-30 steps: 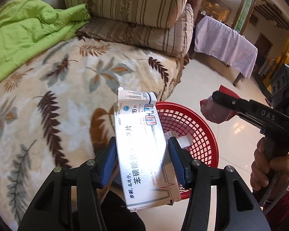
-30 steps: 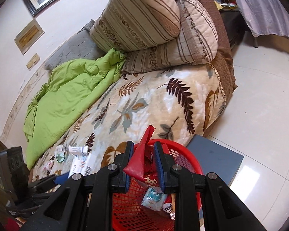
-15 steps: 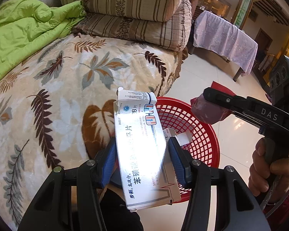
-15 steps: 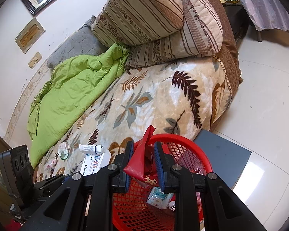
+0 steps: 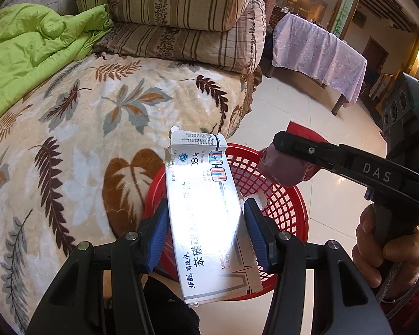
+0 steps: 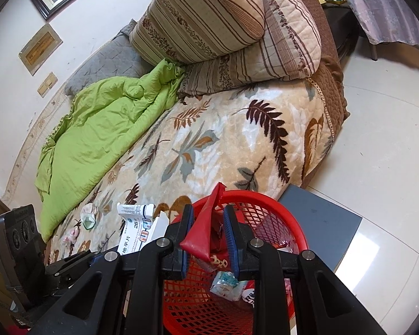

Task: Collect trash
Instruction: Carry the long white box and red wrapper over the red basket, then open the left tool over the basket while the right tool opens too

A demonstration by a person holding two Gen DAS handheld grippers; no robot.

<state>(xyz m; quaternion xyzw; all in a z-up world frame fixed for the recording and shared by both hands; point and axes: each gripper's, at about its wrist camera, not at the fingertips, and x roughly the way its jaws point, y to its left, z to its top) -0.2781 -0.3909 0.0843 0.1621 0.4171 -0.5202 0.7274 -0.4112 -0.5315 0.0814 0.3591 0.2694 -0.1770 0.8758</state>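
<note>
My left gripper (image 5: 206, 231) is shut on a white medicine box (image 5: 206, 209) with blue print, held over the near rim of a red mesh basket (image 5: 276, 206). The same box (image 6: 138, 229) shows at the lower left of the right wrist view. My right gripper (image 6: 208, 240) is shut on a red snack wrapper (image 6: 206, 229), above the red basket (image 6: 268, 217), which holds several wrappers. From the left wrist view the right gripper (image 5: 282, 153) holds that wrapper (image 5: 285, 167) over the basket's far side.
The basket stands on a glossy tiled floor (image 6: 391, 150) beside a bed with a leaf-patterned blanket (image 5: 83, 139). A green quilt (image 6: 97, 122) and striped pillows (image 6: 209, 14) lie farther back. Small scraps (image 6: 88, 215) rest on the blanket. A grey board (image 6: 321, 223) lies behind the basket.
Both grippers have drifted a little farther over the basket, each still holding its item. The bed and basket have shifted in view accordingly.
</note>
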